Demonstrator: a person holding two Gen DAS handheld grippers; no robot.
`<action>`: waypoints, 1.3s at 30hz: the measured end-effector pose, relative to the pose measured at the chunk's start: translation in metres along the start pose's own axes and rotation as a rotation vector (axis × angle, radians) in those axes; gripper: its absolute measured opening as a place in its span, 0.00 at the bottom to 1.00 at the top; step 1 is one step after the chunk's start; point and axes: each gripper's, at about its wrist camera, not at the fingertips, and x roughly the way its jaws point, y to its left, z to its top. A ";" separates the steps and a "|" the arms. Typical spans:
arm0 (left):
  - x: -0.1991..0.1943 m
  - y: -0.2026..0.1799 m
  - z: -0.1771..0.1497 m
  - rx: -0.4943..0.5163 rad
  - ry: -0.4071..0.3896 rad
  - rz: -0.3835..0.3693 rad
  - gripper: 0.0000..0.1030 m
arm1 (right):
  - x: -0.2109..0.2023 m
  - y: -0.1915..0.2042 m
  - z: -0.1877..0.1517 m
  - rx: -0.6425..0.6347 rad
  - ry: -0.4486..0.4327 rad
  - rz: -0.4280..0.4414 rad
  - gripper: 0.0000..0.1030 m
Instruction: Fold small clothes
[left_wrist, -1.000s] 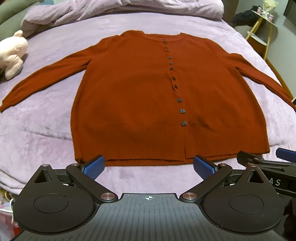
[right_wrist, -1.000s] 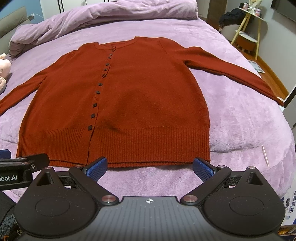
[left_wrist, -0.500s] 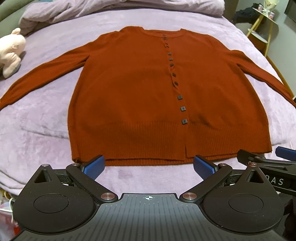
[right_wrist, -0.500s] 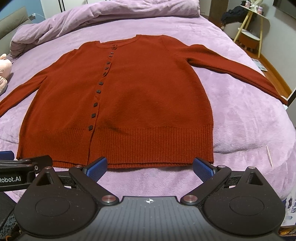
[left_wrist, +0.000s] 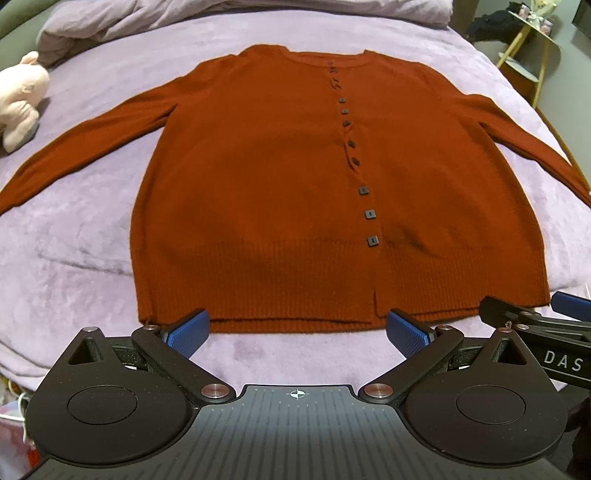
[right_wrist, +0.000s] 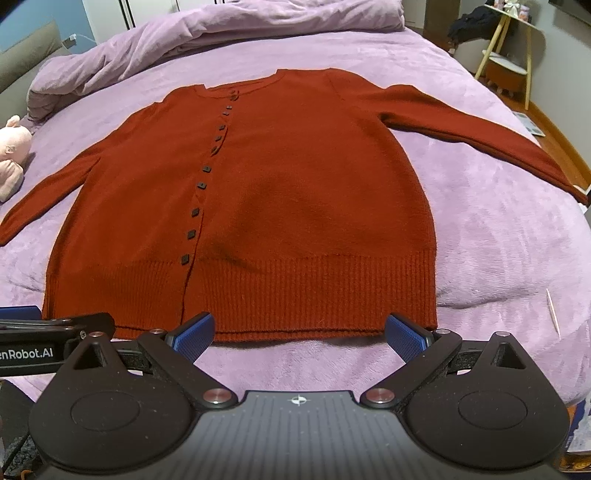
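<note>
- The left gripper (left_wrist: 297, 334) hangs just short of the hem of the cardigan, its blue fingers (left_wrist: 186, 332) spread wide with nothing between them.
- The right gripper (right_wrist: 300, 336) sits at the same hem, further along it, jaws likewise wide apart and empty; its fingertips (right_wrist: 406, 338) overlap the hem edge in the view, though whether they touch the cloth cannot be told.
- The rust-red cardigan (left_wrist: 314, 192) lies flat and front-up on the bed, neckline at the far end, ribbed hem nearest the grippers, both sleeves stretched out to the sides.
- A row of dark square buttons (left_wrist: 370, 215) runs down the closed front, with a short slit open at the bottom of the placket.
- The purple bedspread (right_wrist: 498, 236) lies under the whole garment, and a bunched duvet (right_wrist: 207, 33) sits beyond the collar.
- A pale pink plush toy (left_wrist: 20, 98) rests near the end of one sleeve.
- A thin pale stick (right_wrist: 553, 312) lies on the bedspread beside the hem corner, apart from the knit.
</note>
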 end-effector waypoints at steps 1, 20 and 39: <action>0.001 0.000 0.000 0.001 0.003 0.001 1.00 | 0.001 -0.001 0.000 0.002 -0.001 0.004 0.96; 0.038 0.003 0.065 -0.055 -0.183 -0.091 1.00 | 0.019 -0.230 0.060 0.559 -0.529 0.103 0.78; 0.091 0.007 0.102 -0.143 -0.097 -0.210 0.91 | 0.131 -0.422 0.066 1.349 -0.494 0.019 0.06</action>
